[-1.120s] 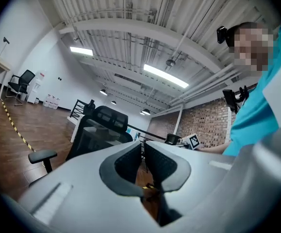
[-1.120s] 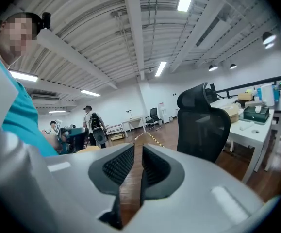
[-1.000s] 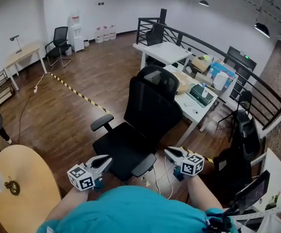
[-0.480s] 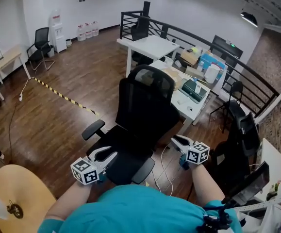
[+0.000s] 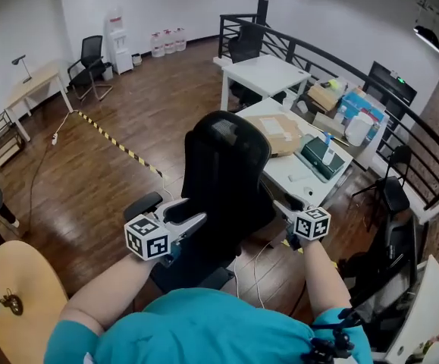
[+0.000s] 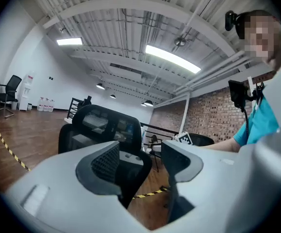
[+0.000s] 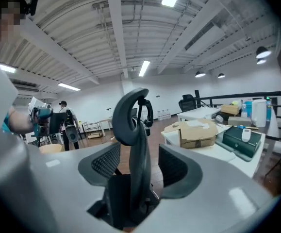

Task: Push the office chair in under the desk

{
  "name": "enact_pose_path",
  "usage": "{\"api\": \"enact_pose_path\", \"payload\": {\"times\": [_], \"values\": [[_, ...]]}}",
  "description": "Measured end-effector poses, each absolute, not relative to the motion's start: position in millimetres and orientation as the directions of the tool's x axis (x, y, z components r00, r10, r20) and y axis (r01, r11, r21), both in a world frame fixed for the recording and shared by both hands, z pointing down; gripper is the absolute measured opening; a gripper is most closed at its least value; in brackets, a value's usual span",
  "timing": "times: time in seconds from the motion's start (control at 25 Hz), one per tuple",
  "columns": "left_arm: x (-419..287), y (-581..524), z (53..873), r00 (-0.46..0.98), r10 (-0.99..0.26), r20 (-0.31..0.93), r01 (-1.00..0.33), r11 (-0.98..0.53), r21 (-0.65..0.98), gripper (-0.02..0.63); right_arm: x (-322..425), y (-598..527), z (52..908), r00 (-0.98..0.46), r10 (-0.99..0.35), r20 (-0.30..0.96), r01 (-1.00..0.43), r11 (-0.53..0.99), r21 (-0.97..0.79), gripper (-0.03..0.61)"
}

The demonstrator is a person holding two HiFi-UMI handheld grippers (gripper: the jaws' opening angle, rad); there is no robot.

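The black office chair [image 5: 227, 174] stands with its backrest toward the white desk [image 5: 299, 174], its seat facing me. My left gripper [image 5: 195, 221] sits at the backrest's left flank and my right gripper [image 5: 281, 206] at its right flank. Both sets of jaws have just been opening. In the left gripper view the left gripper [image 6: 140, 160] is open, and the chair [image 6: 106, 125] shows in the gap without touching the pads. In the right gripper view the right gripper [image 7: 139, 171] is open, with the backrest [image 7: 136, 130] edge-on between the jaws, apart from both pads.
A cardboard box [image 5: 276, 133] and a dark green case [image 5: 321, 152] lie on the desk. Cables [image 5: 257, 268] trail on the floor under my arms. A round wooden table [image 5: 14, 294] is at lower left, striped floor tape [image 5: 120, 146] at left, a railing [image 5: 340, 70] behind the desks.
Both grippers have gone forward from beside the seat to the two flanks of the backrest. Their jaws have gone from nearly shut to open. The view has closed in on the chair.
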State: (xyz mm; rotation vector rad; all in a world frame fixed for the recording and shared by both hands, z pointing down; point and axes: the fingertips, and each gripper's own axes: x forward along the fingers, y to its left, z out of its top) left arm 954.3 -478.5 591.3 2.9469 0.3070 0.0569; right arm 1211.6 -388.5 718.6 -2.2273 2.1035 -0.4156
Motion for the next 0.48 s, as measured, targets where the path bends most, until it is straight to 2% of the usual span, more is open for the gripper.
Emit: {"api": "enact_pose_path", "payload": {"times": [0.16,0.32,0.48], "values": [[1081,-466,614,0.980,0.180,0.083,0.169,-0.978,0.120,0.286,1274,-433,781,-0.131,-0.965,0.229,-0.965,0.071,-0.251,0.336],[1175,-464,642,0.974,0.131,0.185,0.112,-0.987,0.112,0.370,1281,-471,815,-0.335,-0.915,0.225,-0.909,0.250,-0.333,0.408],[1238,-477,675,0.961,0.027,0.277,0.008,-0.998,0.068,0.441,1276,-494,825,-0.473,-0.856,0.210,-0.845,0.373,-0.383,0.425]]}}
